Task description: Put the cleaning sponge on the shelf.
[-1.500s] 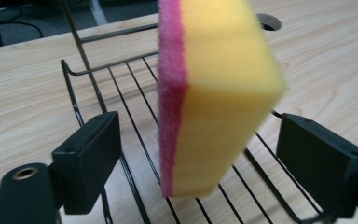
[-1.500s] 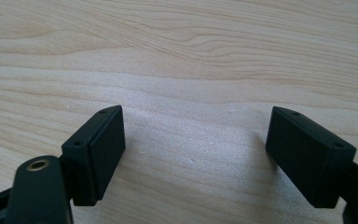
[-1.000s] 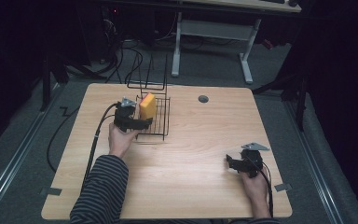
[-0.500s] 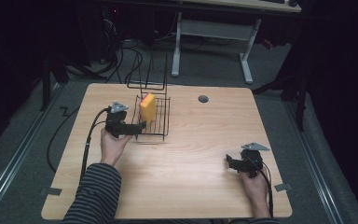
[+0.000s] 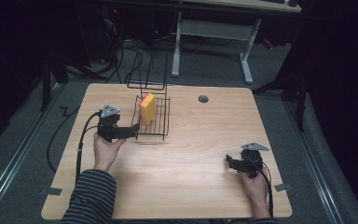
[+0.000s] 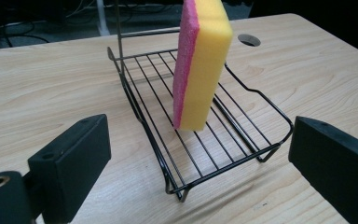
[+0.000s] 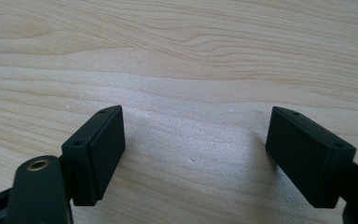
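Just in front of the left gripper point(image 5: 131, 132), a sponge point(image 5: 147, 108) stands on edge in a black wire rack point(image 5: 161, 126).

Between that gripper's jaws, spread wide with nothing held, the left gripper view shows the sponge point(image 6: 200, 65) as a thick yellow block with a thin pink scouring face on one broad side, upright with a slight lean, its lower edge resting on the rack's point(image 6: 242, 154) thin parallel wires. Low curved rails rim the rack, which sits on small bent feet on the pale wooden table point(image 5: 205, 140). Well apart at the table's near right corner, the right gripper point(image 5: 233, 163) is also spread empty over bare wood.
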Demonstrator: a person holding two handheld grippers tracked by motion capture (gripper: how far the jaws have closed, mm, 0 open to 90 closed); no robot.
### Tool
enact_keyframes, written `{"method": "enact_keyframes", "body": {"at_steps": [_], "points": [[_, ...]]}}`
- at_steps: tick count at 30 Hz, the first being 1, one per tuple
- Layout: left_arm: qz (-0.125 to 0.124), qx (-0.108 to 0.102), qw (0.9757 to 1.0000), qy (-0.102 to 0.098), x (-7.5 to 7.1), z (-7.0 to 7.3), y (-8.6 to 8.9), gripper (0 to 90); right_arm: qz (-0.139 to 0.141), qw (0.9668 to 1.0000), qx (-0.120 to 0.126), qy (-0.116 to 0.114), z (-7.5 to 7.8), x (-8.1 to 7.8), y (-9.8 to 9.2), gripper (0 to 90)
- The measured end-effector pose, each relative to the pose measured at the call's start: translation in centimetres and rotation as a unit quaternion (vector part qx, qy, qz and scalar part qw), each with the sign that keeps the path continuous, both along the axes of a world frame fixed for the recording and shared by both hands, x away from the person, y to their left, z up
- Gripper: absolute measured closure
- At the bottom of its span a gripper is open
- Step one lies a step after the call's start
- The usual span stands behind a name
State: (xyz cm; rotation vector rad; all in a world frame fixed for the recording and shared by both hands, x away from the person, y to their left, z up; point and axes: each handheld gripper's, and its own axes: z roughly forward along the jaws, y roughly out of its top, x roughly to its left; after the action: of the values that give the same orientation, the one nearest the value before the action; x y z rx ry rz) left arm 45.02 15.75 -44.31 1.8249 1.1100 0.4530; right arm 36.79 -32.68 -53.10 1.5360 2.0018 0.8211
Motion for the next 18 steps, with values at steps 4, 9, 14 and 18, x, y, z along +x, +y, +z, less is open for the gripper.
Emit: {"method": "enact_keyframes", "body": {"at_steps": [4, 9, 14, 18], "points": [[0.004, -0.006, 0.9999, -0.008, -0.6, 0.6, 0.8, 6.3, 0.0, 1.0, 0.0, 0.0, 0.0, 0.0, 0.0, 19.8], [0.012, -0.023, 0.9996, -0.015, -1.4, 1.0, 1.7, 6.7, 0.0, 1.0, 0.0, 0.0, 0.0, 0.0, 0.0, 19.8], [0.02, -0.028, 0.9992, -0.018, -1.9, 1.2, 2.6, 7.0, 0.0, 1.0, 0.0, 0.0, 0.0, 0.0, 0.0, 19.8], [0.028, -0.034, 0.9988, -0.023, -2.6, 1.4, 3.6, 7.4, 0.0, 1.0, 0.0, 0.0, 0.0, 0.0, 0.0, 19.7]]}}
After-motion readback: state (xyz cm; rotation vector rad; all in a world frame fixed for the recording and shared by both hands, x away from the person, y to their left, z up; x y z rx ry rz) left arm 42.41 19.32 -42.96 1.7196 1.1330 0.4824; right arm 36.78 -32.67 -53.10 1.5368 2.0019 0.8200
